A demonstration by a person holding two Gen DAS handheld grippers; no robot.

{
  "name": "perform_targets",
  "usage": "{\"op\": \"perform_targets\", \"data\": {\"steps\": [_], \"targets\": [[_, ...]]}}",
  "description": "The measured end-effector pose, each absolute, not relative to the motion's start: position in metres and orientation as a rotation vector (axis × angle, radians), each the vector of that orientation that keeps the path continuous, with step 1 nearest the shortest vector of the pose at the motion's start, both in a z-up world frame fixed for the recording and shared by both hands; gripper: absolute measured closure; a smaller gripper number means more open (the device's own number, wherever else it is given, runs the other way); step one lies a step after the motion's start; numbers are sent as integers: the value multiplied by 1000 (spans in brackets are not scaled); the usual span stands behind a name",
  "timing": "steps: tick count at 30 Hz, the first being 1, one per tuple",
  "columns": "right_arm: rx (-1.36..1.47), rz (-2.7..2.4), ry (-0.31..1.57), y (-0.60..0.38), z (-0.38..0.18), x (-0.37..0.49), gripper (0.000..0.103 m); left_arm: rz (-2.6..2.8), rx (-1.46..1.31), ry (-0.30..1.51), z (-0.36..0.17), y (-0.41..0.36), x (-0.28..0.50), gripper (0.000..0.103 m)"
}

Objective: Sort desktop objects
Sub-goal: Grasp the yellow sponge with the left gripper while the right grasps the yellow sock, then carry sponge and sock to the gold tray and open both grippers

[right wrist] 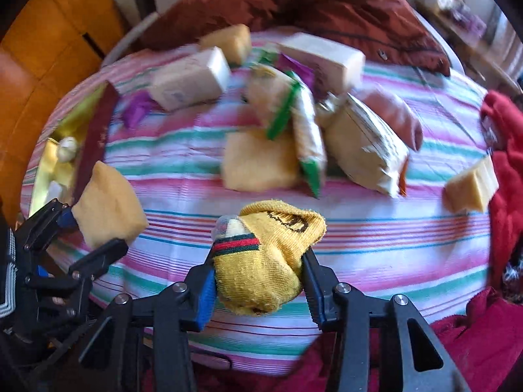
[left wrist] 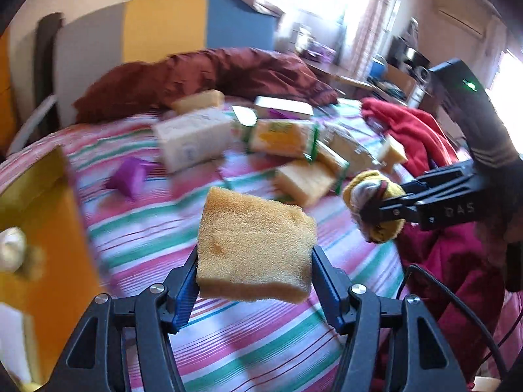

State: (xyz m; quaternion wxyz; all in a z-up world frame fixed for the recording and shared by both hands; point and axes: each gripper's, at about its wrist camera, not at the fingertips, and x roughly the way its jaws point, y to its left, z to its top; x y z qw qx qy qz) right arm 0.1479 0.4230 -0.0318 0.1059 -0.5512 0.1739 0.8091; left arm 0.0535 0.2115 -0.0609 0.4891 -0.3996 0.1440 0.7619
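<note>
Left gripper [left wrist: 255,272] clamped on porous yellow sponge block [left wrist: 256,245], right gripper [right wrist: 260,277] on rolled yellow knit sock [right wrist: 271,261], both aloft over striped bedsheet [left wrist: 255,343]; best kept clenched until above separate piles.

Our left gripper [left wrist: 255,263] is black plastic with blue ribbed pads [left wrist: 184,300] on its fingers and round silver screws [left wrist: 158,288] at the linkage joints. A black cable [left wrist: 457,303] curves along its right side. Our right gripper [right wrist: 258,269] has the same build; seen from the left wrist, its black body [left wrist: 457,98] carries a green light [left wrist: 469,84] and pale lettering [left wrist: 459,209].
</note>
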Motion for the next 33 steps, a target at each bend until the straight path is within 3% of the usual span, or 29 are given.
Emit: {"op": "perform_targets", "data": {"steps": [10, 25, 28, 30, 33], "targets": [[-1555, 2734, 442, 318, -3, 65, 56, 2160, -1032, 131, -30, 107, -8, 39], [-1729, 3010, 428, 168, 3, -103, 56, 2525, -1262, 13, -64, -22, -112, 37], [-1674, 3071, 614, 148, 12, -139, 49, 2522, -1296, -34, -72, -32, -116, 35], [-1647, 3083, 712, 139, 17, -154, 32, 2507, -1308, -49, -76, -32, -116, 34], [-1650, 3080, 720, 125, 16, -162, 32, 2516, -1303, -28, -79, -36, -108, 34]]}}
